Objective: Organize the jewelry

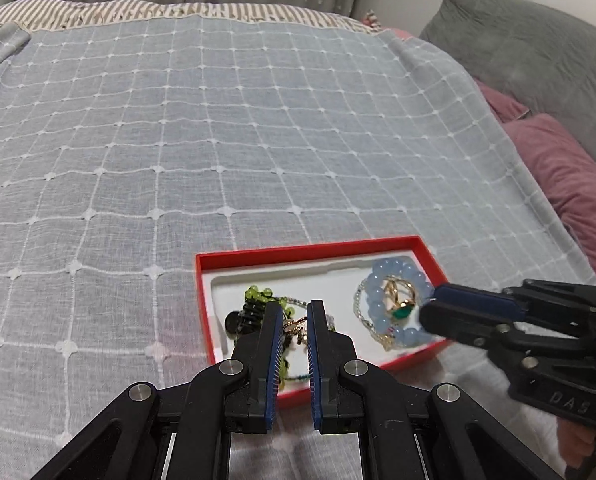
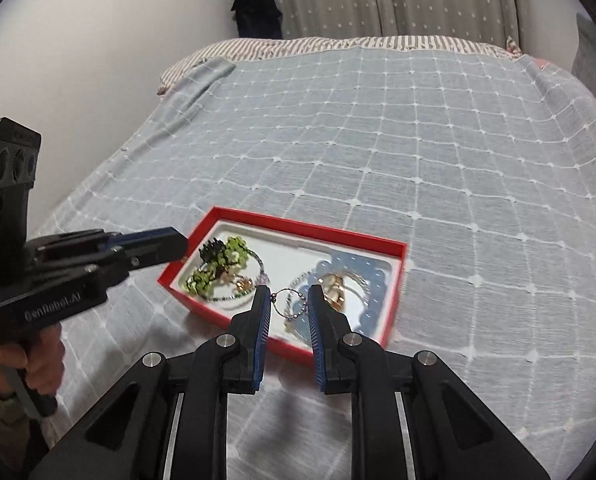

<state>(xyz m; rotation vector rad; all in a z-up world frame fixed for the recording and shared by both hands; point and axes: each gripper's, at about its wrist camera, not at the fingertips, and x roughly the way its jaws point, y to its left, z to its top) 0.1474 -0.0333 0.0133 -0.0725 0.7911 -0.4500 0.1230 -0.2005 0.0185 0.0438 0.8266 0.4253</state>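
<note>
Left wrist view: the left tool [image 1: 294, 312] is hanging part-open, gripping nothing, over the near rim of the shallow red cardboard box [image 1: 309, 249] sitting on the blue checked bedspread [image 1: 218, 140], lots of bare cover beyond.

Right wrist view: the right tool [image 2: 288, 294] is part-open too, empty, over the pale blue bead bracelet [image 2: 373, 280] at the box's right end.

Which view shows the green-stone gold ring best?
The left wrist view: the ring lies sharp and unblocked inside the blue bead bracelet in the red box, its green stone showing. In the right wrist view it is blurred gold with no stone showing.
</note>
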